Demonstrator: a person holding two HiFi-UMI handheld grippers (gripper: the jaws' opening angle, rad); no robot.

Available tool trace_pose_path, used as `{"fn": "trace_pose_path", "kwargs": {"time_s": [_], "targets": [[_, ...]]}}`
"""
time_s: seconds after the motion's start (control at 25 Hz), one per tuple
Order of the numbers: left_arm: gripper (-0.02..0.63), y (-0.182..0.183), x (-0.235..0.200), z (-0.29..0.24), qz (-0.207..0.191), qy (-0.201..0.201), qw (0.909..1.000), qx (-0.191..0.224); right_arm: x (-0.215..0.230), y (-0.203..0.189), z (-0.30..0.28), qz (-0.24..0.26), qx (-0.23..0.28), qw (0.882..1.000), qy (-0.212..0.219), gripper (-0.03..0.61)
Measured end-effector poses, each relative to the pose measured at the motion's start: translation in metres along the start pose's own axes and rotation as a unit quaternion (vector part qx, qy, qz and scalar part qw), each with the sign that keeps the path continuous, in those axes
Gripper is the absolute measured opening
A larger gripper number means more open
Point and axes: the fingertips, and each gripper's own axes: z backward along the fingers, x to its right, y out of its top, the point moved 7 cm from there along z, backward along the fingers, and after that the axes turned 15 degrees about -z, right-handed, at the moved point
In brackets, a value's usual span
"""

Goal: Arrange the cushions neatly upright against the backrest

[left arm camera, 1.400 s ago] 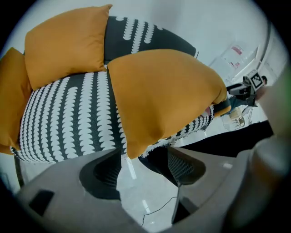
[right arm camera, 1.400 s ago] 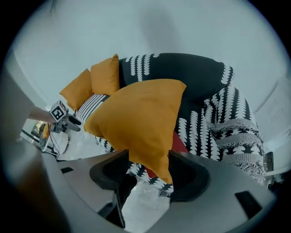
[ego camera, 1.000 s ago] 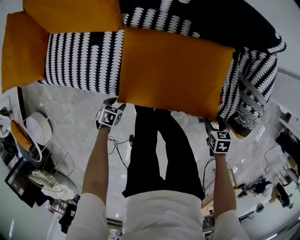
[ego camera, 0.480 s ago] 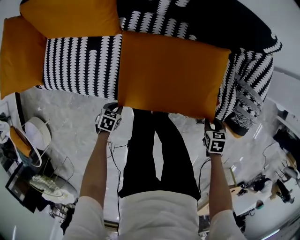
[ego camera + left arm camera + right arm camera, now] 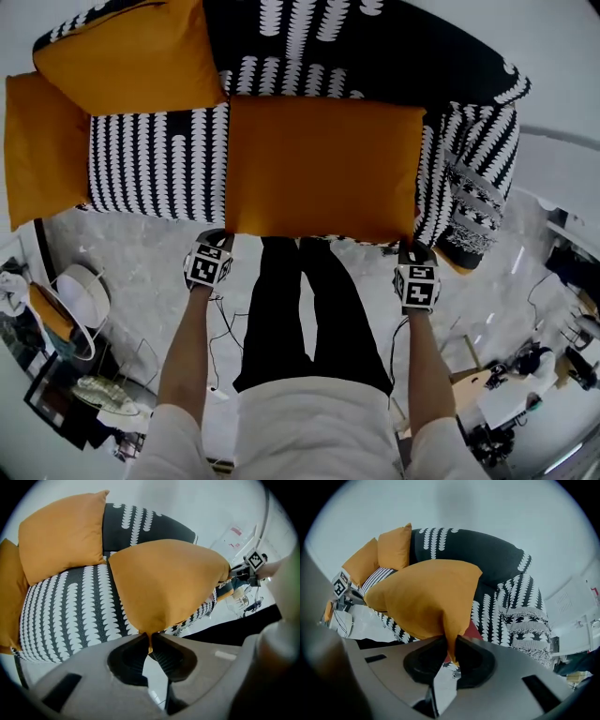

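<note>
A large orange cushion (image 5: 319, 169) lies on the seat of the black-and-white patterned sofa (image 5: 155, 150), its near edge lifted. My left gripper (image 5: 223, 236) is shut on its near left corner, and my right gripper (image 5: 412, 246) on its near right corner. Both sets of jaws have just been closing, with cushion fabric between them. In the left gripper view the corner of the cushion (image 5: 164, 583) is pinched in the left gripper (image 5: 150, 641). The right gripper view shows the cushion (image 5: 426, 597) pinched in the right gripper (image 5: 451, 651). A second orange cushion (image 5: 131, 56) leans on the backrest (image 5: 375, 47).
A third orange cushion (image 5: 42, 145) sits at the sofa's left arm. A fringed patterned throw (image 5: 473, 197) drapes the right arm. The person's black-trousered legs (image 5: 300, 309) stand before the sofa. A round white side table (image 5: 70, 300) and cables sit on the marble floor at left.
Both grippers went from open to shut on the big cushion's near corners and rose, lifting its near edge off the seat front. The other two cushions stayed put.
</note>
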Motion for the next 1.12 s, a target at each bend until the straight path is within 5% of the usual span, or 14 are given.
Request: {"fn": "trace_pose_path", "kwargs": {"time_s": [0.32, 0.64, 1.12], "targets": [[0.032, 0.034, -0.015, 0.056, 0.031, 0.014, 0.9987, 0.038, -0.005, 0.032, 0.032, -0.041, 0.017, 0.999, -0.004, 0.04], [0.025, 0.093, -0.043, 0.126, 0.067, 0.024, 0.9896, 0.125, -0.006, 0.067, 0.062, -0.074, 0.031, 0.997, -0.013, 0.034], [0.02, 0.171, -0.052, 0.177, 0.054, -0.015, 0.9825, 0.178, 0.027, 0.118, 0.072, -0.15, 0.055, 0.987, -0.016, 0.029]]}}
